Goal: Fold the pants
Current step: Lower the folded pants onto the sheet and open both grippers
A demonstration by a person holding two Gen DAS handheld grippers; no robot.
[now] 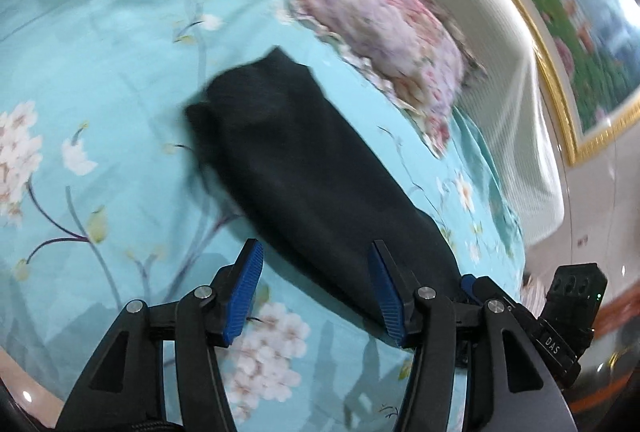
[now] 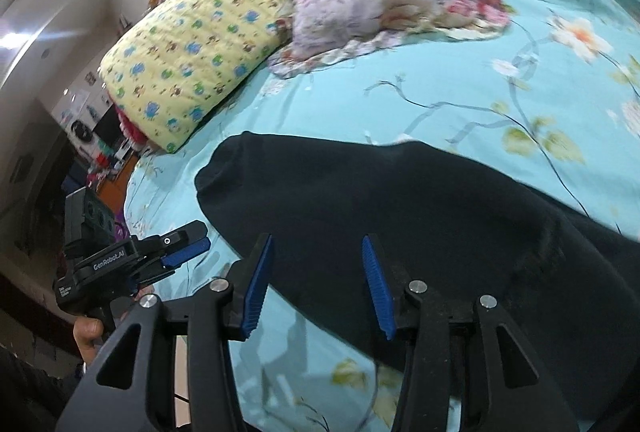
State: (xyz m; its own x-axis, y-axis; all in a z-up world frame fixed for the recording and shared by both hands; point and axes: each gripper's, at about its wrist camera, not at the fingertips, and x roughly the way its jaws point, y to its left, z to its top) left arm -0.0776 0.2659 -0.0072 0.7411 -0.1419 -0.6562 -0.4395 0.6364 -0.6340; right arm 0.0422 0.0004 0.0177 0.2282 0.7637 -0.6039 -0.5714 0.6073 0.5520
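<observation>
black pants [image 1: 308, 168] flat on bed [image 1: 120, 80], both tongs wide, holding nothing.
soft, limp, light cloth, likely sags; pants lie just ahead of left tongs [image 1: 316, 288] and under right tongs [image 2: 318, 282]; pinch an end edge.

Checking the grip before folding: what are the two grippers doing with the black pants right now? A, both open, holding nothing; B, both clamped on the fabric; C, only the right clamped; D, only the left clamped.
A: the left gripper and right gripper both show spread blue pads above the black pants, with no fabric pinched.
</observation>
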